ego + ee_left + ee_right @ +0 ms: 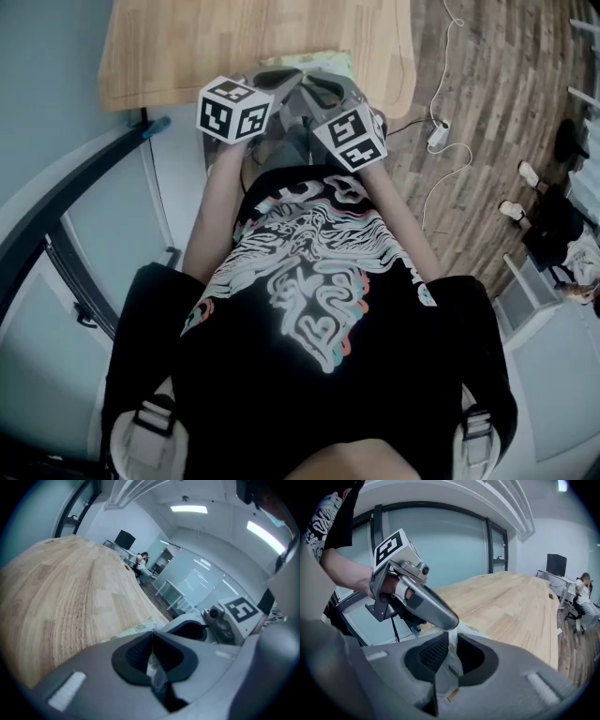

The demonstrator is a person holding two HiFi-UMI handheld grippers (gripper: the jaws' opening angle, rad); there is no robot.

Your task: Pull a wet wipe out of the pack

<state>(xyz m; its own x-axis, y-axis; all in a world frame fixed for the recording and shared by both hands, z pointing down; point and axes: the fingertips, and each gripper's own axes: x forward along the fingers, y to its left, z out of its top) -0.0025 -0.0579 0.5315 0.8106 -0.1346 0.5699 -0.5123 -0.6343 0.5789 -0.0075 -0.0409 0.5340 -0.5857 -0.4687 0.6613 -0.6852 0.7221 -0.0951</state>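
Observation:
The pale green wet wipe pack (317,58) lies at the near edge of the wooden table (187,42), mostly hidden behind the two grippers. In the left gripper view only its edge (133,630) shows past the jaws. My left gripper (279,81) (151,637) is shut on a glossy, translucent strip that looks like the pack's film. My right gripper (319,88) (453,639) is shut on a white wet wipe (451,667), which runs up to the tip of the left gripper (449,623). The two grippers' tips meet over the pack.
The table stretches away bare beyond the pack. A white cable and plug (438,136) lie on the wood floor to the right. Glass partitions (440,550) stand to the left, and a seated person (582,595) is far off by other desks.

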